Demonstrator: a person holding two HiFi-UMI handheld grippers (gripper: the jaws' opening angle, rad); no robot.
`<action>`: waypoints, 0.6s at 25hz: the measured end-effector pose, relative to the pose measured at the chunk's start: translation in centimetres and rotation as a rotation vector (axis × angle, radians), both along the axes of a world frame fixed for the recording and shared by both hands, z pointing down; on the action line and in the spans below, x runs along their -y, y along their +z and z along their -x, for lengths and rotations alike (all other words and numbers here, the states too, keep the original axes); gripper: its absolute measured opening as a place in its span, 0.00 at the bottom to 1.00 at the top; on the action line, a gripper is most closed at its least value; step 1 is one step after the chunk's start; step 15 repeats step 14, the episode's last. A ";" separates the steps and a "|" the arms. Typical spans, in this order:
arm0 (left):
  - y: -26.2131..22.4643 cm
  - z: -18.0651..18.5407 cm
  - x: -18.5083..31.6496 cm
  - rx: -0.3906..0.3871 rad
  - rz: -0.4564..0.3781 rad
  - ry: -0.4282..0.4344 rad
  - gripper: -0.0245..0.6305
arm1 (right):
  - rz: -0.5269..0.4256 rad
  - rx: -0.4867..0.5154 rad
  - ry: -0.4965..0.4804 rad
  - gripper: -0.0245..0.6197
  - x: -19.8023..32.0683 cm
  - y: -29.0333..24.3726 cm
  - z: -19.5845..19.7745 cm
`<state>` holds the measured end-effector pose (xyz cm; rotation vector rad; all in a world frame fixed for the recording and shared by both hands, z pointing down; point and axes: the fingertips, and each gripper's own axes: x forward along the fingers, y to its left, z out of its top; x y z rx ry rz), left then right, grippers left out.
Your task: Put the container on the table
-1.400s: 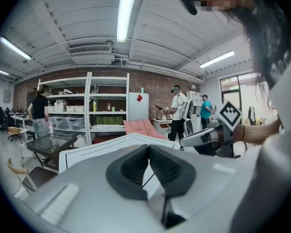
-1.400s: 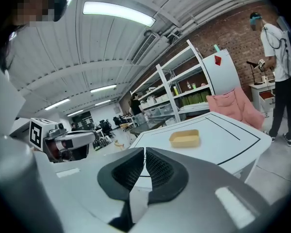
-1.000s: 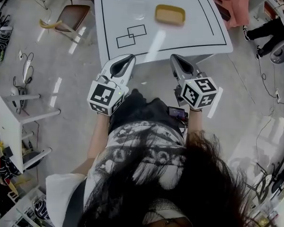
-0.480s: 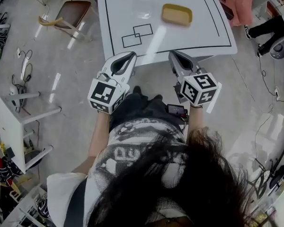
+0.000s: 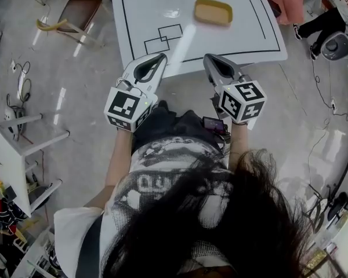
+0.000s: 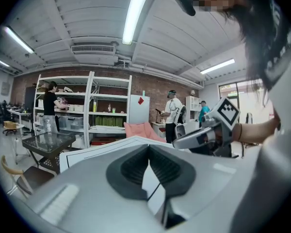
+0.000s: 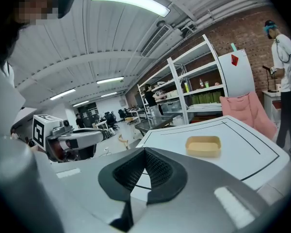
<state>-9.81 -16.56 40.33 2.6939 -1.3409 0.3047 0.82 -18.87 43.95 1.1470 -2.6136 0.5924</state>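
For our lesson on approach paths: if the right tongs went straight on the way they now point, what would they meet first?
The right tongs would likely meet the white table top, left of the yellow container.

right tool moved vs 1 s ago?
Yes. The right tool has advanced toward the table: its tip now overlaps the near edge; a second ago it only reached it.

The container (image 5: 213,11) lies on the table (image 5: 243,39), right of the drawn rectangles (image 5: 162,37).
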 end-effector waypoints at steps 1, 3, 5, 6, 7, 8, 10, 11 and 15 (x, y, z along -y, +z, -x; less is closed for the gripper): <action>0.0 0.0 0.1 -0.001 -0.002 0.004 0.04 | -0.001 -0.002 0.001 0.05 0.1 0.0 0.1; -0.1 0.1 0.3 -0.003 -0.005 0.009 0.04 | -0.001 -0.005 0.003 0.05 0.3 -0.1 0.2; -0.3 0.1 0.5 -0.005 -0.009 0.013 0.04 | -0.001 -0.008 0.005 0.05 0.4 -0.1 0.4; -0.3 0.2 0.6 -0.006 -0.011 0.015 0.04 | -0.001 -0.008 0.005 0.05 0.5 0.0 0.5; -0.3 0.3 0.8 -0.007 -0.012 0.017 0.04 | 0.000 -0.008 0.005 0.05 0.7 0.0 0.7; -0.3 0.5 1.0 -0.007 -0.013 0.019 0.04 | 0.001 -0.008 0.005 0.05 0.9 0.1 0.8; -0.2 0.8 1.4 -0.008 -0.015 0.020 0.04 | 0.002 -0.011 0.003 0.05 1.3 0.2 1.2; -0.2 1.0 1.7 -0.009 -0.017 0.019 0.04 | 0.001 -0.014 0.001 0.05 1.5 0.3 1.3; -0.3 1.5 2.5 -0.011 -0.027 0.016 0.04 | -0.010 -0.029 -0.012 0.05 2.1 0.3 1.8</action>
